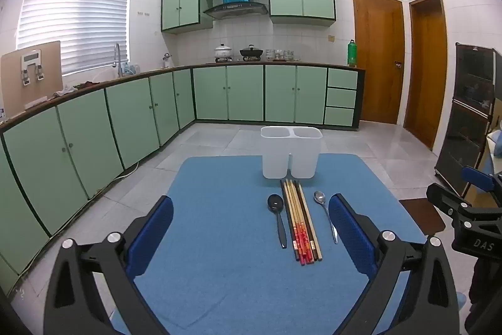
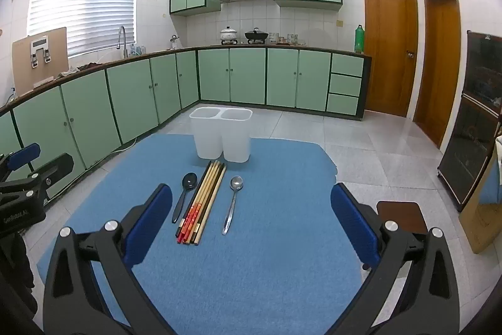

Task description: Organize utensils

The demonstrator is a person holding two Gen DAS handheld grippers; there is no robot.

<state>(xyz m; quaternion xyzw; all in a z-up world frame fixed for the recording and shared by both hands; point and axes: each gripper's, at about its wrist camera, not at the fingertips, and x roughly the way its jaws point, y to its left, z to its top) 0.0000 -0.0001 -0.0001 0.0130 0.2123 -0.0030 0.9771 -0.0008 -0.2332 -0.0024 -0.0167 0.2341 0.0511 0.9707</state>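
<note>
Awaiting sorting: chopsticks [image 1: 299, 218], black spoon [image 1: 277, 217], metal spoon [image 1: 326, 214] laid on mat [image 1: 219, 240].
Holder [image 1: 291, 151]: nothing seen inside.
Left gripper [image 1: 251, 236]: spread, nothing held.
Right gripper [image 2: 251, 225]: spread, nothing held.

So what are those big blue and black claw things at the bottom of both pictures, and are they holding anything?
Those are grabbing tools, and a person holds one in each hand. Each has a little camera looking out along its two blue-padded fingers, so one picture comes from the left gripper and the other from the right gripper. Both are wide open and hold nothing. In front of them is a table with a blue cloth. On it lie a bundle of wooden chopsticks, a black spoon on one side and a shiny metal spoon on the other. Behind them stands a white plastic holder with two compartments, which look empty.
</note>
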